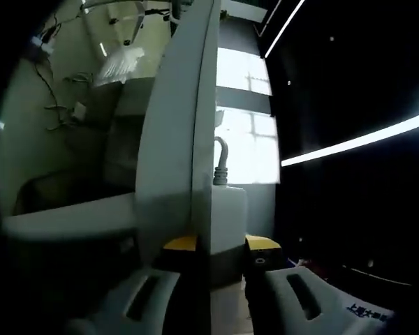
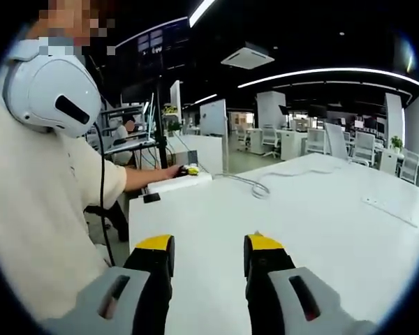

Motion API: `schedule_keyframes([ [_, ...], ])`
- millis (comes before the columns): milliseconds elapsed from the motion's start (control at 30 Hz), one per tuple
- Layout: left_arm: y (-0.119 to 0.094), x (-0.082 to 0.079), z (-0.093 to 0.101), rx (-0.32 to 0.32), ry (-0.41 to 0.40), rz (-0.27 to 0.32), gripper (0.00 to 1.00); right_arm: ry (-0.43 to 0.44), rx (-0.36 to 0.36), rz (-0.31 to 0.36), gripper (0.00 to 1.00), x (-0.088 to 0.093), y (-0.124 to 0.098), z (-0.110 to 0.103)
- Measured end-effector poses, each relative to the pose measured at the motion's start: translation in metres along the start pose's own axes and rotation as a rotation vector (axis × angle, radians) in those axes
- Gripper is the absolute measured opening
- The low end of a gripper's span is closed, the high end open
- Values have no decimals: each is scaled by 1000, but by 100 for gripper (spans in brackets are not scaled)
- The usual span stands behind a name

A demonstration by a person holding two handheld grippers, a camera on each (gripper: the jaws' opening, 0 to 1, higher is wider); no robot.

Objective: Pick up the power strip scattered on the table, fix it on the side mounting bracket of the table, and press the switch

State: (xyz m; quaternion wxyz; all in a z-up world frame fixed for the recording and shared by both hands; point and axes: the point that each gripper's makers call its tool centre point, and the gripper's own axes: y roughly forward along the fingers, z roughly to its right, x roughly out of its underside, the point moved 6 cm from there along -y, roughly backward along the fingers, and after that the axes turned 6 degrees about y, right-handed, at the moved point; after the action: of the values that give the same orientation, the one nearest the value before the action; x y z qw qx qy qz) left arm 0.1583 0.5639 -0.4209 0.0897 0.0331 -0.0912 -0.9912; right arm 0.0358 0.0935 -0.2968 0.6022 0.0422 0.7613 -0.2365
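- Your left hand-held gripper [image 1: 220,262] is closed on the power strip [image 1: 227,220]: in the left gripper view the white body sits clamped between the yellow-tipped jaws, pressed against a pale upright panel [image 1: 178,132] that may be the side of the tabletop or its bracket; you cannot tell which from here.
- The strip's long axis runs away from the jaws, up the left gripper view, and its grey cable [image 1: 221,162] leaves the far end, so the cable end points away from your hand.
- In the right gripper view, the power strip [image 2: 180,183] lies at the far left edge of the white tabletop [image 2: 321,223], under the left hand-held gripper [image 2: 188,170] at the end of your outstretched arm. Its cable [image 2: 255,185] trails from the strip out across the tabletop.
- Your right hand-held gripper [image 2: 208,252] is open and holds nothing; it hovers over the tabletop, well apart from the strip and nearer to you.
- Progress, as a judgement: the pick-up looks done and the strip is at the tabletop's side, so you seem to be in the fixing step. Whether it is seated in the mounting bracket cannot be told.
- The switch cannot be made out in either view; pressing it is probably left to do.
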Motion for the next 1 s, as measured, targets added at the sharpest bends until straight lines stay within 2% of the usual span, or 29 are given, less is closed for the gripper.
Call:
schedule_keyframes([
  [67,-4,-3,-1,-4,-2,4,26,1,-1,2,36,0,0,0],
  [367,-3,6,-2,-12,-12,5,26,0,0,6,35,1,-2,-1],
  [700,-13,7,1,-7,28,26,26,-2,-8,10,34,0,1,-3],
  [933,-7,20,2,6,51,37,26,-2,-10,12,34,1,0,-4],
  [1000,-6,24,1,14,58,25,26,-1,-10,13,34,1,0,-4],
])
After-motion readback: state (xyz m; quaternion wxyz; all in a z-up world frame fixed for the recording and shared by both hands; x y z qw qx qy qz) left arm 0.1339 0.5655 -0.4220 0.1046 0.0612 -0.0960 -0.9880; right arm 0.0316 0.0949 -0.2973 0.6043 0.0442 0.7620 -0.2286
